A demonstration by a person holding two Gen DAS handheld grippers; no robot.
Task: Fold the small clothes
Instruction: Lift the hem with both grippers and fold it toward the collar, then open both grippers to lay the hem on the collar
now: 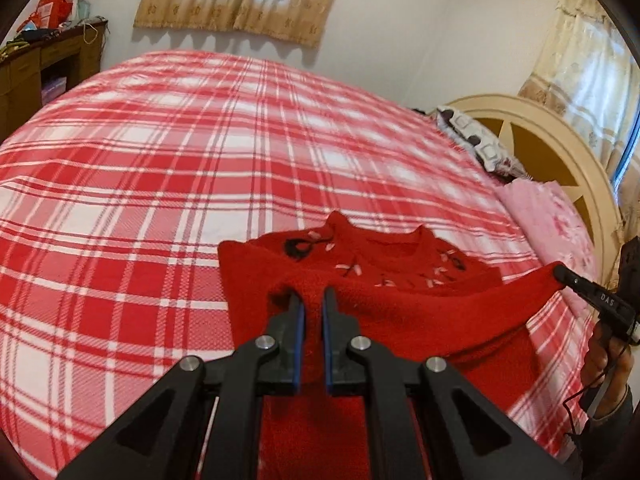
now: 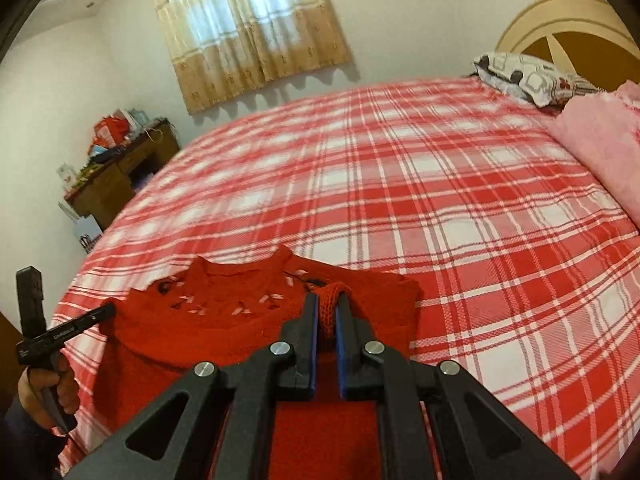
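Both tongs are clenched on the red knitted sweater (image 1: 400, 304), the left tongs (image 1: 313, 294) and the right tongs (image 2: 327, 300) each pinching a lifted edge, while its embroidered collar end lies on the red plaid bed (image 2: 460, 200).

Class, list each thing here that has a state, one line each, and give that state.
Red sweater: partly folded, lower edge lifted over its chest.
Left gripper: shut on the sweater's edge.
Right gripper: shut on the sweater's ribbed edge.
Curtains: drawn.
Plaid bedspread: spread flat.
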